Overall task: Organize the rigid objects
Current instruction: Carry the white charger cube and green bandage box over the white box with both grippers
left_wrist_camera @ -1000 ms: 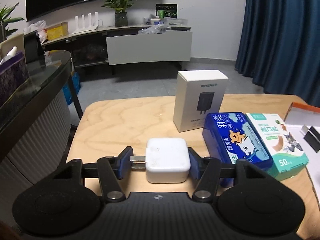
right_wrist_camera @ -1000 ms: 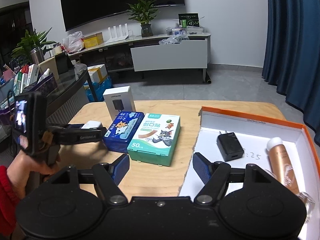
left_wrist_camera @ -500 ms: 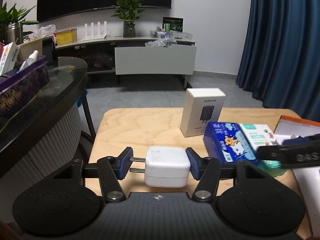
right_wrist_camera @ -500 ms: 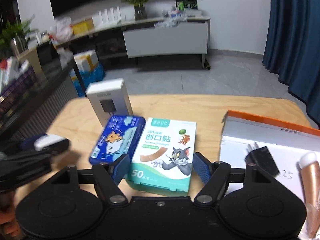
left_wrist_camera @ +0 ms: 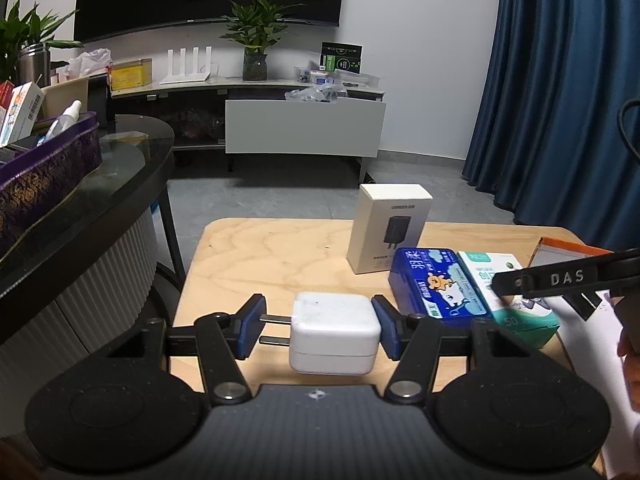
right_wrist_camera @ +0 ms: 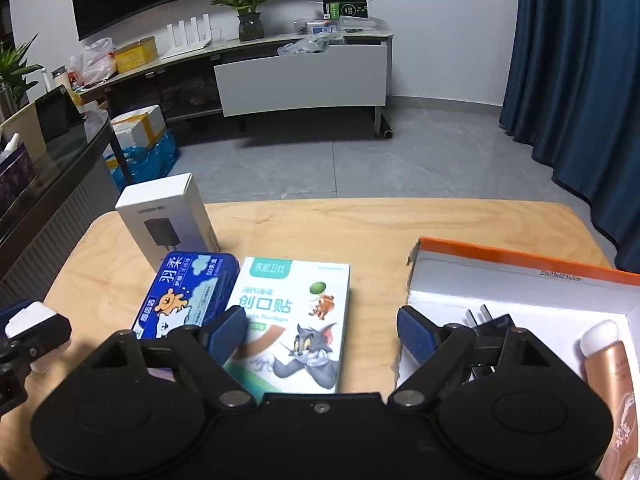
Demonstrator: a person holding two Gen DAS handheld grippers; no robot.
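The left tongs (left_wrist_camera: 317, 332) pinch a small, hard plug (left_wrist_camera: 334, 338), while the right tongs (right_wrist_camera: 320, 334), opening wide and empty, hang over the light, stiff bandage box (right_wrist_camera: 294, 320), best gripped by its long sides.

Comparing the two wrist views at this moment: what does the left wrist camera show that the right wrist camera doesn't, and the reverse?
Left wrist only: the white charger's prongs against the left gripper's pad; the grip itself.

Right wrist only: the orange-rimmed box's inside, with a black plug and a rose-gold bottle; the right gripper, just opened wider, open over the bandage box.

Both: white charger carton, blue tin, wooden table.
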